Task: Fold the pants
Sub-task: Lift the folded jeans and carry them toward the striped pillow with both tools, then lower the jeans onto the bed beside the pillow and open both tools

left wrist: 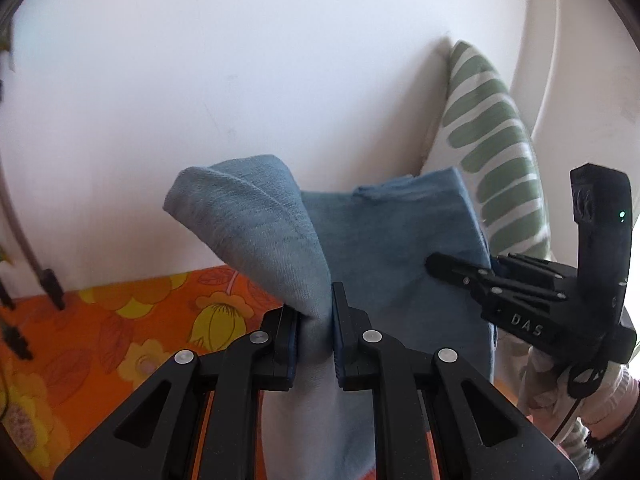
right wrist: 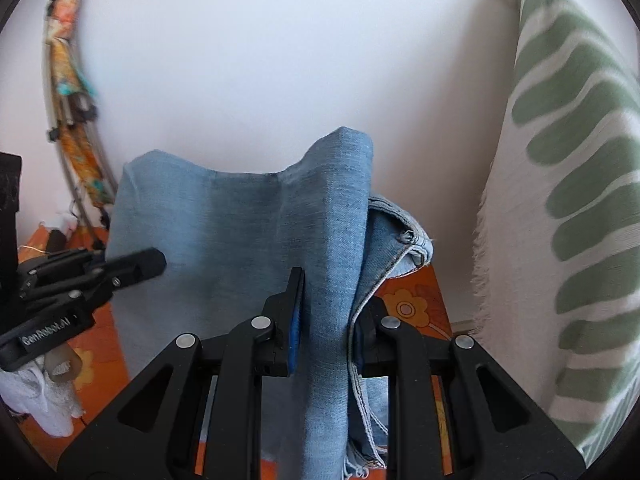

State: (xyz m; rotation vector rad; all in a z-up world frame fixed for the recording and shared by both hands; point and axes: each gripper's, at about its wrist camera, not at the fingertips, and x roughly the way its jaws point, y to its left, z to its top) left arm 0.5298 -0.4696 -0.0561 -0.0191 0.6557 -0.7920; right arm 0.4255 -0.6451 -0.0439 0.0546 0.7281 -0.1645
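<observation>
Where the left wrist view began at its left edge, an orange floral cloth (left wrist: 132, 320) covered the surface below a white wall (left wrist: 240, 60), with dark cable ends (left wrist: 52, 288) hanging over it at far left. Lower centre: left tongs (left wrist: 314, 332), clamped on a bunched fold of the blue denim pants (left wrist: 256, 224), the fabric rising between the fingers and flaring to upper left. Centre right: the flat panel of the pants held up in front of the wall. Right: right tongs (left wrist: 434, 262), seen side-on at the pants' right edge; their closure could not be told from this view. Behind them, upper right: a cream cushion with green stripes (left wrist: 488, 132).

Where the right wrist view began at its left edge, a patterned strip (right wrist: 68, 64) hung on the wall at upper left. Lower left: left tongs (right wrist: 158, 260), tips at the left border of the pants (right wrist: 224, 232), with a white-sleeved hand (right wrist: 48, 392) beneath. Centre: the pants hung as a broad blue sheet, top edge sagging between the two held corners. Lower centre: right tongs (right wrist: 332, 320), closed on a vertical fold of denim, the blue pad of the left finger (right wrist: 296, 320) pressed to the cloth. Just right of the fold: a stitched hem (right wrist: 408, 240) and frayed seam edges hanging down. Lower right of centre: the floral cloth (right wrist: 412, 304). Far right: the striped cushion (right wrist: 568, 200), fringe along its left edge.
</observation>
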